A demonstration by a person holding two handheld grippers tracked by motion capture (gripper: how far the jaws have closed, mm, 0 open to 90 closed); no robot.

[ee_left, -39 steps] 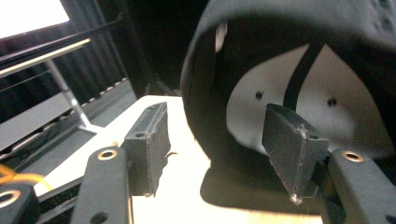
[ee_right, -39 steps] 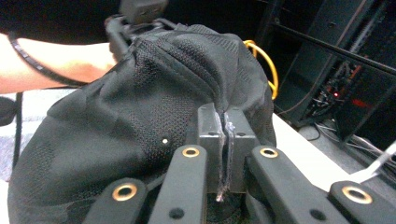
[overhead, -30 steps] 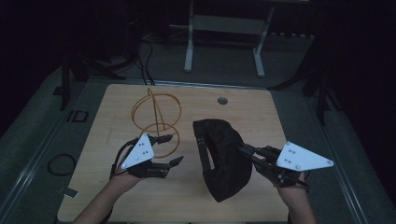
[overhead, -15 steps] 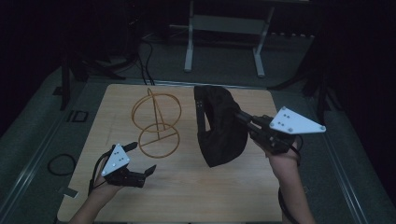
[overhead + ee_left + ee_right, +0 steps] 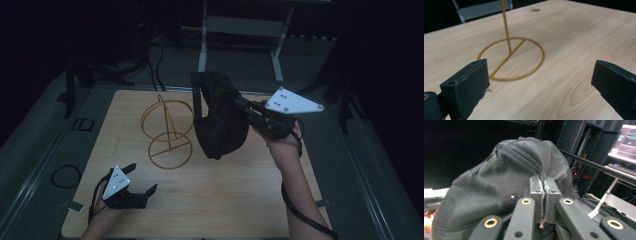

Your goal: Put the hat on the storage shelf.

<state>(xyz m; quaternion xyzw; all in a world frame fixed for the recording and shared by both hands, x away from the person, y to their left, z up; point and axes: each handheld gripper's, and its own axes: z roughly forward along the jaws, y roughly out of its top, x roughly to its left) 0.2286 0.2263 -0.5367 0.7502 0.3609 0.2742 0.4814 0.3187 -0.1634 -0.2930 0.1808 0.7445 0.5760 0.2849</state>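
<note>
High view: dim all round, edges lost in black. At centre frame, a black cap (image 5: 220, 117) lifted clear of the wooden table (image 5: 240, 200), pinched by the right gripper (image 5: 246, 111) coming in from the right, jaws closed tight on a fold of the fabric; far side of the cap hidden, its shape hard to read in the gloom. Just left of the cap, a gold wire stand (image 5: 167, 132) upright on the tabletop, round base flat, upper loop thin and faint. Lower left of the frame, the left gripper (image 5: 137, 182) low over the table, jaws spread wide, nothing between them, well apart from the stand.

Left gripper view: black jaws at the lower corners, both cut off by the frame; stand's post cut off at the top edge.

Right gripper view: mesh cloth bunched above the clamped jaws, left edge cropped; lit screen (image 5: 627, 140) upper right, partly out of frame.
</note>
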